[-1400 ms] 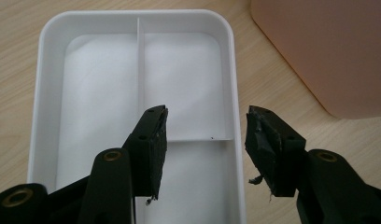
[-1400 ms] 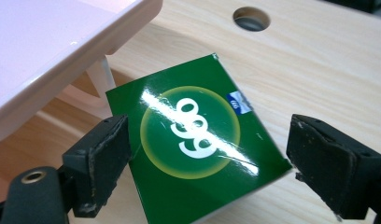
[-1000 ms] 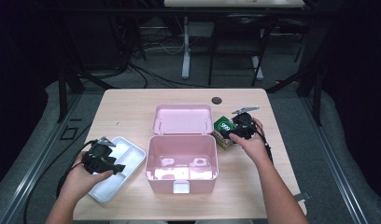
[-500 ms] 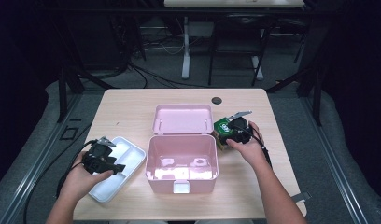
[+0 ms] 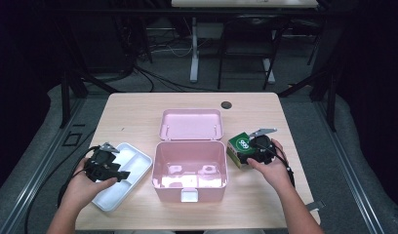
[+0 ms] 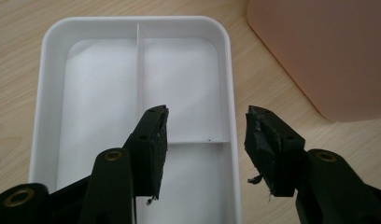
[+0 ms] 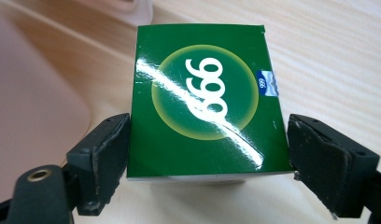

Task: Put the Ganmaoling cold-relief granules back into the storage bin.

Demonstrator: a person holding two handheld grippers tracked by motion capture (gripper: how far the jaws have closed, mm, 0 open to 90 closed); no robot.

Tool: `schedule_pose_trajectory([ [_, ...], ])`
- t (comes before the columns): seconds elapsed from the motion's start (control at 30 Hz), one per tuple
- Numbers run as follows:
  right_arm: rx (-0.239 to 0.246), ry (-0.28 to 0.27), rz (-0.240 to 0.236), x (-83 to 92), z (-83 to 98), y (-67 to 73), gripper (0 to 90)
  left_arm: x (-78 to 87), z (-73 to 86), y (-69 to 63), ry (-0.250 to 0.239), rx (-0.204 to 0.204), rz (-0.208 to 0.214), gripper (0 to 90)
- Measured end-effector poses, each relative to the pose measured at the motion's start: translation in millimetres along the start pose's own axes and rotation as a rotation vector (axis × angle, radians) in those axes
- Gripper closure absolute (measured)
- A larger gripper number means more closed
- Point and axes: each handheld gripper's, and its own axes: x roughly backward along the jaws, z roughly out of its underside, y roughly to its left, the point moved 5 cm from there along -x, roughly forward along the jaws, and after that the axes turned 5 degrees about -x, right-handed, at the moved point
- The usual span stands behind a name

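A green box (image 5: 238, 145) printed with "999" sits between the jaws of my right gripper (image 5: 242, 152), just right of the open pink case (image 5: 189, 187). In the right gripper view both pads bear on the sides of the green box (image 7: 202, 107), so the right gripper (image 7: 207, 140) is shut on it, low over the wood. My left gripper (image 5: 120, 170) hovers over the white divided tray (image 5: 138, 157) at the table's left. Its jaws stand open and empty in the left gripper view (image 6: 205, 126), above the tray (image 6: 44, 93).
The pink case's lid (image 5: 189, 124) lies flat behind its body, and the case is empty inside. Its wall shows as a pink corner (image 6: 328, 56) beside the tray and at the left (image 7: 30, 93) of the green box. A black grommet (image 5: 226, 104) is set in the tabletop's far side.
My right gripper has carried the green box a little nearer and leftward, toward the pink case's right wall. The left gripper has stayed over the tray.
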Motion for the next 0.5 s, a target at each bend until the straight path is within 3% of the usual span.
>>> schedule_pose_trajectory([
  [0.1,0.010,0.010,-0.035,10.9,11.8,1.9,15.0,0.5,-0.1,0.0,-0.003,-0.001,-0.003,49.0],
  [0.27,0.011,0.009,-0.004,27.9,31.1,2.2,15.0,1.1,1.1,1.0,-0.004,0.002,-0.001,49.0],
  [0.3,0.012,0.008,-0.032,30.7,34.5,2.4,15.0,1.4,1.4,1.1,-0.002,0.006,-0.003,49.1],
  [0.33,0.009,0.014,0.004,33.7,37.3,2.0,15.0,1.8,1.4,1.7,-0.003,0.006,-0.006,49.0],
  [0.5,-0.004,0.034,-0.043,39.9,42.6,2.1,13.7,2.8,1.0,1.4,-0.010,0.005,-0.003,49.1],
])
